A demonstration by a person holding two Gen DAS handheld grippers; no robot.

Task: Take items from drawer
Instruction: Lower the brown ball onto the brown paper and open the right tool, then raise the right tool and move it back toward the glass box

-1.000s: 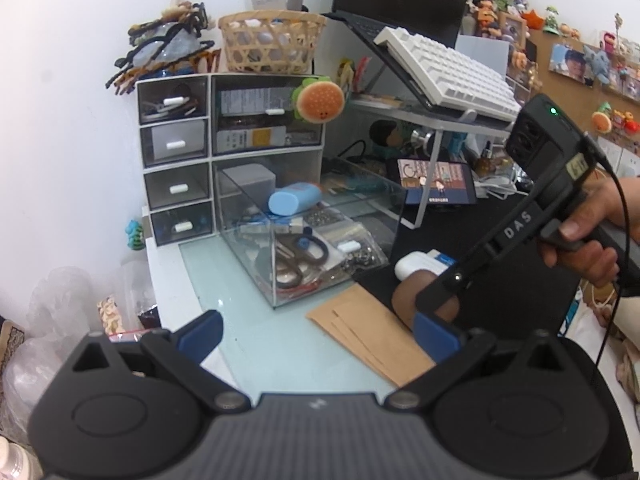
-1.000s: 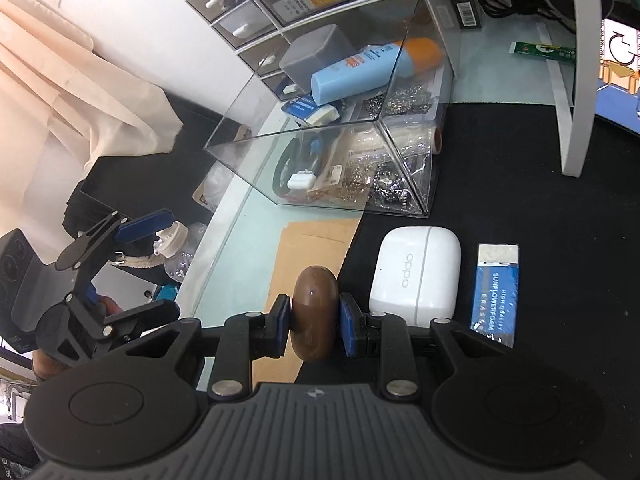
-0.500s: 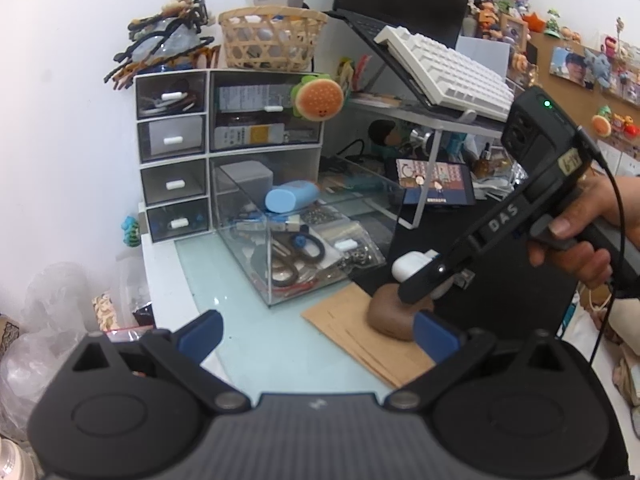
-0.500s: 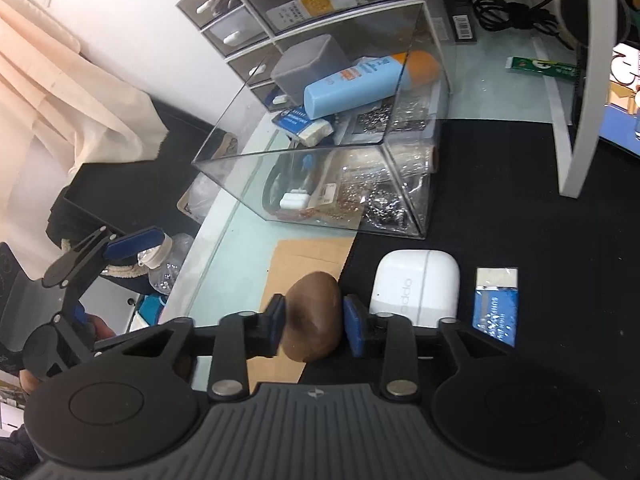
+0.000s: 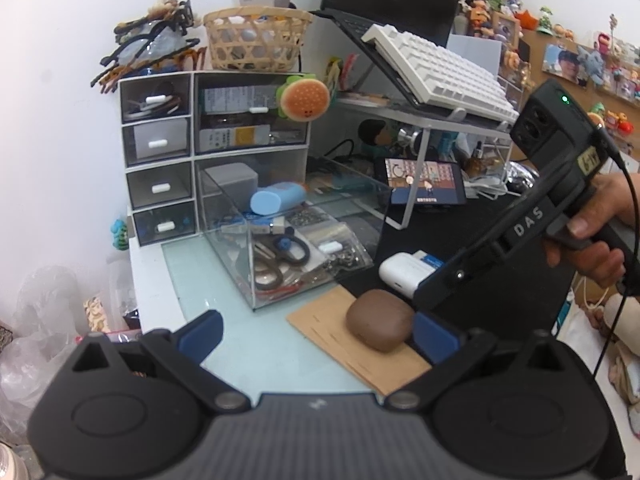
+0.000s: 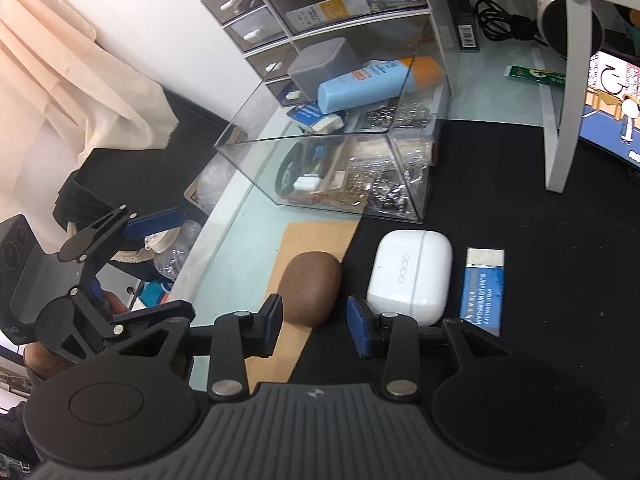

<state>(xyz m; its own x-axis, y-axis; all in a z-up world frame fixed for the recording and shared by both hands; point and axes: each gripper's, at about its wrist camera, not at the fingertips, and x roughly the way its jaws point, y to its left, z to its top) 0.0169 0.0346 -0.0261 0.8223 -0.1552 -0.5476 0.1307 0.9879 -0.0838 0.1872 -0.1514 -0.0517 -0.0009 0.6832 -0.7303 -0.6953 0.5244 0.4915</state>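
Note:
A clear drawer is pulled out of the grey organizer and holds a blue tube, scissors, small packets and other bits. A brown oval case lies on a tan envelope, beside a white earbud case and a blue eraser. My right gripper is open, its jaws either side of the brown case's near end, apart from it. My left gripper is open and empty; the brown case lies near its right finger.
A white stand carries a keyboard and laptop at the back right, with a lit phone under it. A woven basket sits on the organizer. A black mat covers the right of the desk. Glass desk edge runs left.
My right gripper lowered the brown case onto the envelope, opened and let go of it, then drew back a little. My left gripper stayed open and nearly still.

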